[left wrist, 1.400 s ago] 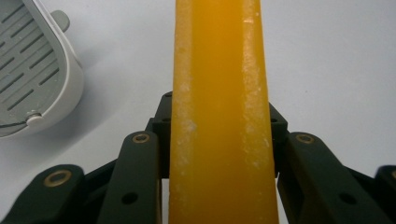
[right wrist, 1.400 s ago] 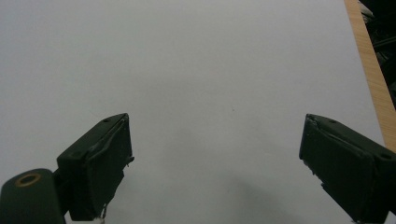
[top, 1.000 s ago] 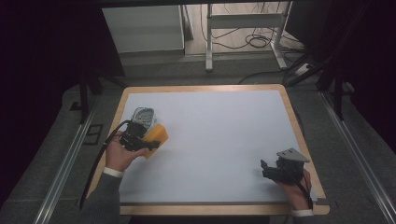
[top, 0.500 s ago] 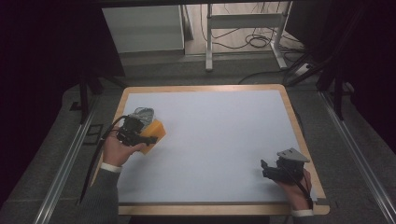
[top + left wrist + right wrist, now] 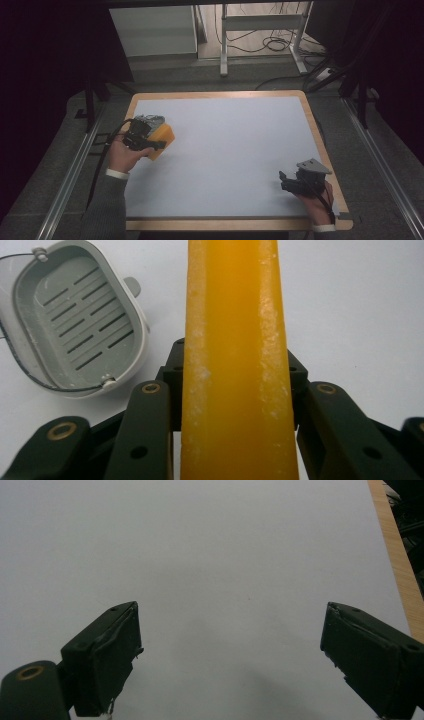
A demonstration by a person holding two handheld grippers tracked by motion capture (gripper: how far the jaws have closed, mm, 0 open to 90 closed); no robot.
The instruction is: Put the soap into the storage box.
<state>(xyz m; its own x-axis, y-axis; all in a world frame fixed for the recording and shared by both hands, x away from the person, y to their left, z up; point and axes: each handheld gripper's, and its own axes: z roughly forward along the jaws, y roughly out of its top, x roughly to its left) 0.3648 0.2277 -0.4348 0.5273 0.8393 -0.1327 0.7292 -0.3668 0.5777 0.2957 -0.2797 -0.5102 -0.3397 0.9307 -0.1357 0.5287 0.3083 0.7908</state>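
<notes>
- High view: I see the table (image 5: 225, 150), a white top with a wooden rim. My left gripper (image 5: 142, 139) sits near the left edge, toward the far left corner, held in the person's left hand (image 5: 122, 155). An orange block (image 5: 161, 140) is clamped at its front end. A grey dish (image 5: 148, 120) lies just beyond it, partly hidden by the gripper; I cannot tell whether they touch.
- High view, other side: my right gripper (image 5: 300, 181) is near the near right corner, in the person's right hand (image 5: 315, 200), with the grey three-cornered plate (image 5: 313, 166) on top. It is well apart from the left gripper.
- Left gripper view: the orange block (image 5: 235, 360) runs up the middle between my two black jaws, which press on it from both sides, so this gripper is gripping the block. White powdery marks streak its edges. The grey dish (image 5: 75, 325), oval with a slotted floor, lies open side up on the white top, up and left of the block.
- Right gripper view: my right gripper (image 5: 230, 660) has its jaws spread wide with bare white table (image 5: 210, 555) between them. The wooden rim (image 5: 395, 550) runs down the right side.
</notes>
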